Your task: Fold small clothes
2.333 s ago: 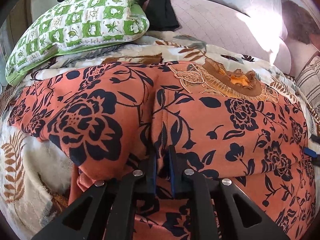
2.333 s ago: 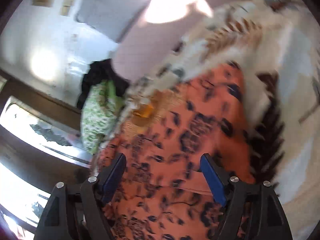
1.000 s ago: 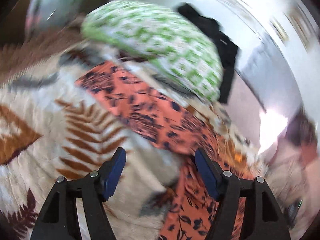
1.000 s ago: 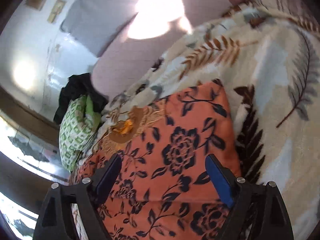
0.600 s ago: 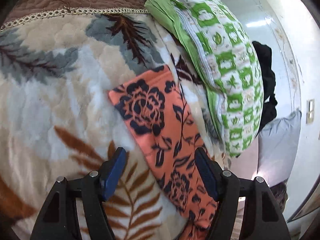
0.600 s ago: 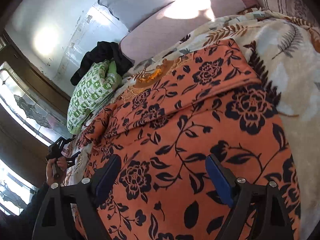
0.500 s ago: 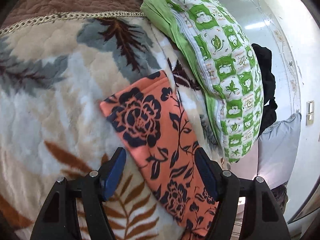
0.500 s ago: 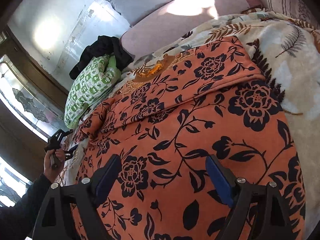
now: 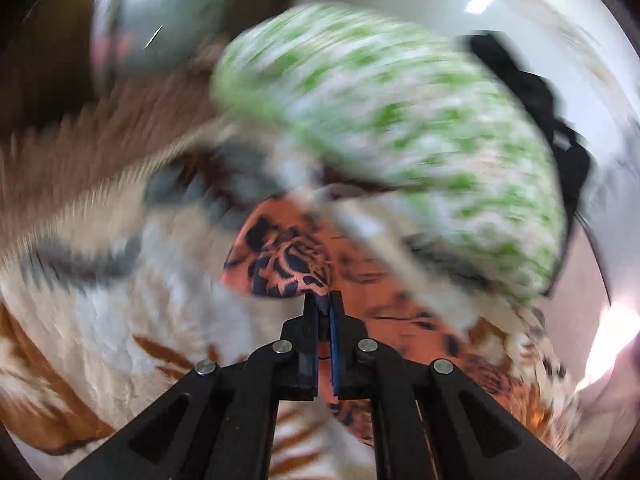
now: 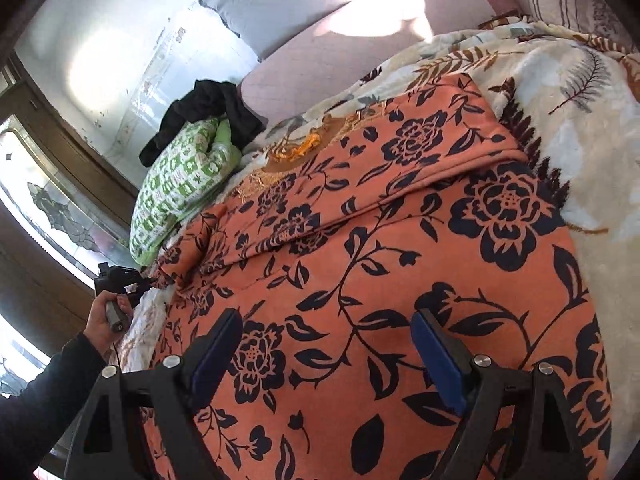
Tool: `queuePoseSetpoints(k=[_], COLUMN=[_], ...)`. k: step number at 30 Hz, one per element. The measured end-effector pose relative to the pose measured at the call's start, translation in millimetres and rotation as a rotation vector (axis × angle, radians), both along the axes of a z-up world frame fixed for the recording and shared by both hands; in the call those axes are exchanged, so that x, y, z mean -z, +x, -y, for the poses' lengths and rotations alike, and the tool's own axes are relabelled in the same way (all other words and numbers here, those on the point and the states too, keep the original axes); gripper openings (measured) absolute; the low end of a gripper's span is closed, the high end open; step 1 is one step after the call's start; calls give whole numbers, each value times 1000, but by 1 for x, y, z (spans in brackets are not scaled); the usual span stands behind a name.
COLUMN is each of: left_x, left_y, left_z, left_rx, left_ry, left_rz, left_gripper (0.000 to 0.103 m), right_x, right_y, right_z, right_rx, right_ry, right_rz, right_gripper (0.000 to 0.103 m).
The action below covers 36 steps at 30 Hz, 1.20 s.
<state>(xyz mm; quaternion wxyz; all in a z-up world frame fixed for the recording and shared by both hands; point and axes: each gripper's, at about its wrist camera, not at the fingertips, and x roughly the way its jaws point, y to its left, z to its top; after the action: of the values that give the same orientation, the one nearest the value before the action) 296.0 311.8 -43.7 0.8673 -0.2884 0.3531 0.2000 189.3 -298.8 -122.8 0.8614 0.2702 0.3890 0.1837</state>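
An orange garment with dark floral print (image 10: 400, 264) lies spread on a leaf-patterned blanket (image 10: 576, 92), its top part folded over with an embroidered neckline (image 10: 304, 148). My left gripper (image 9: 324, 300) is shut on the garment's left sleeve end (image 9: 288, 268); the left wrist view is blurred by motion. The left gripper also shows in the right wrist view (image 10: 144, 280), gripping the sleeve at the garment's far left. My right gripper (image 10: 326, 344) is open and empty, hovering over the garment's lower body.
A green-and-white pillow (image 10: 180, 184) with black clothing (image 10: 208, 108) on it lies at the bed's back left. A grey pillow (image 10: 280, 4) and a pink mattress (image 10: 360, 52) lie behind. A window (image 10: 48, 216) is at left.
My left gripper has closed on the sleeve end, which lay between its open fingers half a second ago, and is moving fast. My right gripper has barely moved and stays open.
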Motion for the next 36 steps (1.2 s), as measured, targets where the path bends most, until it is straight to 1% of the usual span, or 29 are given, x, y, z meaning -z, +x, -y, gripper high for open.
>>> queuePoseSetpoints(k=[1,2,3,5,6,8,10,11,12,13,14,15,16,17,18,19,21,23,24,26,28,30,32,33,34,36], left_x=[-24,-55,-78,-117,-129,-141,-137,-130,-117,-103,-81,-57,-37,-15,-2,4,9,3,-5,-5,5,24,38,44,50,59], left_y=[1,1,1,0,0,1,2,2,7,9,12,20,24,25,22,12,2,-12,-15,-22,-29,-31,-29,-27,-26,-23], left_z=[23,56,81,145,169,227,288,311,338,359,383,405,417,424,421,412,380,331,309,262,220,187,167,160,157,153], left_rx=[51,119,171,296,346,461,575,611,666,718,769,823,865,894,894,893,874,783,741,644,538,460,434,428,424,431], left_ry=[59,120,151,194,197,184,187,176,153,138,141,150,155,170,186,193,198,219,231,268,294,284,240,223,214,197], left_rz=[40,99,146,240,266,306,310,300,279,248,187,97,23,-41,-68,-78,-78,-51,-50,-74,-104,-151,-167,-167,-164,-145], left_gripper=[4,4,4,4,4,4,4,5,5,8,27,45,67,67,67,67,67,67,67,67,67,67,67,67,67,67], right_x=[-2,-3,-5,-10,-13,-18,-22,-24,-24,-25,-25,-24,-24,-24,-24,-24,-25,-27,-28,-33,-42,-56,-58,-53,-46,-30], right_y=[-1,-2,-4,-8,-10,-14,-18,-19,-20,-21,-22,-23,-23,-23,-24,-24,-24,-24,-24,-17,-1,34,77,107,130,166], right_z=[3,6,10,17,20,25,31,35,38,41,44,47,48,49,50,51,54,55,56,57,56,53,50,45,39,27], right_rx=[10,18,29,45,51,68,85,96,107,116,127,134,140,143,145,147,155,155,148,134,100,58,39,14,3,-15], right_ry=[10,24,41,67,76,90,103,112,125,136,145,147,145,141,138,137,143,151,164,201,218,196,189,158,100,-13], right_rz=[6,10,12,27,36,51,64,67,68,66,65,65,65,64,63,63,66,65,60,41,21,-1,-27,-76,-120,-209], right_gripper=[88,88,88,88,88,88,88,88,88,89,90,92,93,93,93,93,93,93,93,93,93,93,93,93,93,90])
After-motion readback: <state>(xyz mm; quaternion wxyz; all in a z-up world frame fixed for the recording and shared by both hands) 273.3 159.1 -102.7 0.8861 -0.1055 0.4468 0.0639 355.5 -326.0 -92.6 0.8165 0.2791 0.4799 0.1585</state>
